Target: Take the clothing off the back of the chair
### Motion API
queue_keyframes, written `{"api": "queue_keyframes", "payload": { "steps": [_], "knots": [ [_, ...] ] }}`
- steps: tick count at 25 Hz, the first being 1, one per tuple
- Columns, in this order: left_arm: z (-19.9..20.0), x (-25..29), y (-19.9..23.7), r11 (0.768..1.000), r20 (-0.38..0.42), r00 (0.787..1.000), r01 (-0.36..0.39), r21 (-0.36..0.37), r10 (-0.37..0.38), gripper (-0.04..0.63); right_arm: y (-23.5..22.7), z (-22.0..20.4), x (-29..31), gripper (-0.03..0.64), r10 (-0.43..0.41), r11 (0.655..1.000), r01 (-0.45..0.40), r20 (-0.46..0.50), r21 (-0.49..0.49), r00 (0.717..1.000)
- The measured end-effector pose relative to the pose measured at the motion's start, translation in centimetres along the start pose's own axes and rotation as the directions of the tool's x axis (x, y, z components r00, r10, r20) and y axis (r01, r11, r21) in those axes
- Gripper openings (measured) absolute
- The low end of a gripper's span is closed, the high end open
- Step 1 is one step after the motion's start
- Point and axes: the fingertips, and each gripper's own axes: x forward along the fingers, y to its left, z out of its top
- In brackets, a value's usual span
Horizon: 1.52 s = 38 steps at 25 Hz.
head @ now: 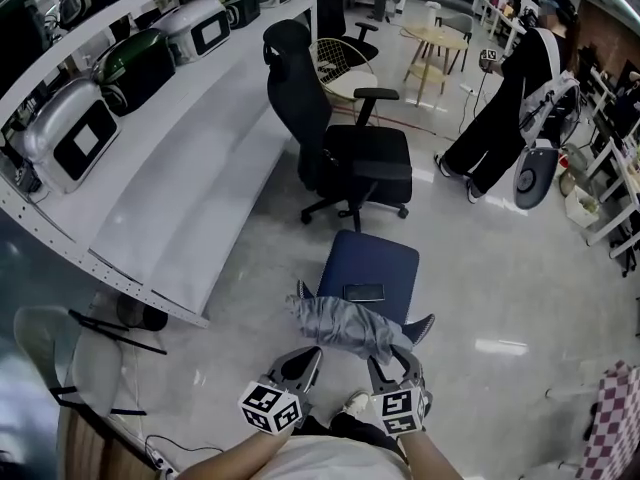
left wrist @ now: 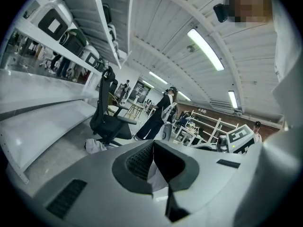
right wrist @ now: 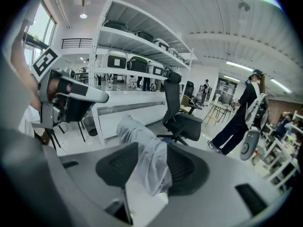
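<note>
Grey clothing [head: 345,326] hangs across the back of a blue chair [head: 385,258] just ahead of me, hiding most of the backrest. My right gripper [head: 388,368] is at the garment's right part. In the right gripper view the cloth [right wrist: 135,131] lies loosely between the spread jaws of the right gripper [right wrist: 152,148], and the pads do not press on it. My left gripper [head: 300,366] hovers beside the right one, short of the cloth's left end. Seen from the left gripper view, the left gripper [left wrist: 152,145] has its tips together on nothing, and the clothing [left wrist: 94,145] lies off to its left.
A dark phone [head: 364,292] lies on the blue seat. A black office chair [head: 345,148] stands beyond it. White shelving [head: 200,168] with appliances runs along the left. A person [head: 510,108] stands at the far right near a small wooden table [head: 435,48].
</note>
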Motion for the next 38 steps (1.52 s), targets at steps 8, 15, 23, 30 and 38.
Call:
{"api": "queue_keyframes", "payload": {
  "steps": [8,15,23,30,38],
  "knots": [
    [0.4,0.2,0.7,1.0,0.006,1.0,-0.019,-0.006,0.019,0.009,-0.3,-0.8,1.5,0.225,0.026,1.0,-0.026,-0.044,-0.003,0.999],
    [0.3,0.1,1.3,0.999,0.006,0.999,-0.043,-0.007,0.043,0.009,-0.6,-2.1,2.8,0.25,0.04,0.999,-0.041,-0.086,-0.012,0.995],
    [0.2,0.8,1.7,0.999,-0.008,0.999,-0.045,-0.014,0.045,0.009,-1.4,-2.1,3.9,0.304,0.017,0.999,-0.02,-0.097,-0.031,0.995],
    [0.1,0.9,2.2,0.999,-0.014,0.999,-0.048,-0.015,0.048,0.009,-1.5,-2.7,5.4,0.334,0.033,0.998,-0.038,-0.125,-0.04,0.992],
    [0.3,0.7,2.8,0.998,-0.015,0.998,-0.062,-0.022,0.062,0.009,-1.2,-3.5,6.6,0.35,0.057,0.996,-0.067,-0.163,-0.055,0.985]
  ]
}}
